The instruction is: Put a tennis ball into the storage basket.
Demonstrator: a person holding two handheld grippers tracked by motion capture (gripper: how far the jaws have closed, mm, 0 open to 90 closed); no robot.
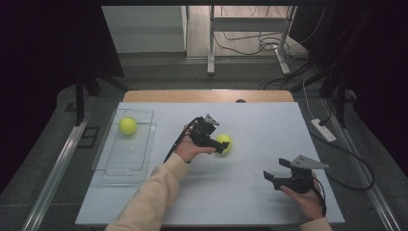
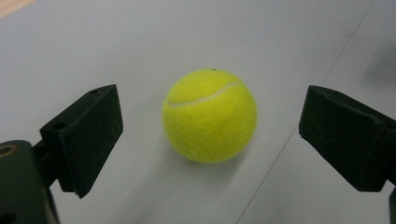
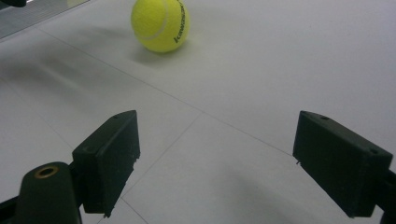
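White table (image 1: 269, 120) under dim light, dark curtains to either side, a bare floor with cables beyond its far edge. Item: one clear plastic tray (image 1: 144, 144) at the left of the table, holding a tennis ball (image 1: 127, 126) in its far end. Item: a second tennis ball (image 1: 224, 143), yellow with a white seam, lying on the open table near the middle, well apart from the tray. Item: my left gripper (image 1: 222, 146), reached in from the near left and set around that ball; in the left gripper view its jaws stand wide, one on each side of the ball (image 2: 209, 115), with a clear gap to the felt on both sides, nothing gripped. Item: my right gripper (image 1: 275, 174), resting at the near right, jaws spread wide on nothing, the same ball (image 3: 160, 24) far ahead of it. Risks, as I judge them: the ball is round and free on a smooth top, so one jaw touching before the other could nudge it rolling away to the right; closing too high on its curve could squeeze it out downward or forward; a weak pinch on the felt could let it drop on the way to the tray.
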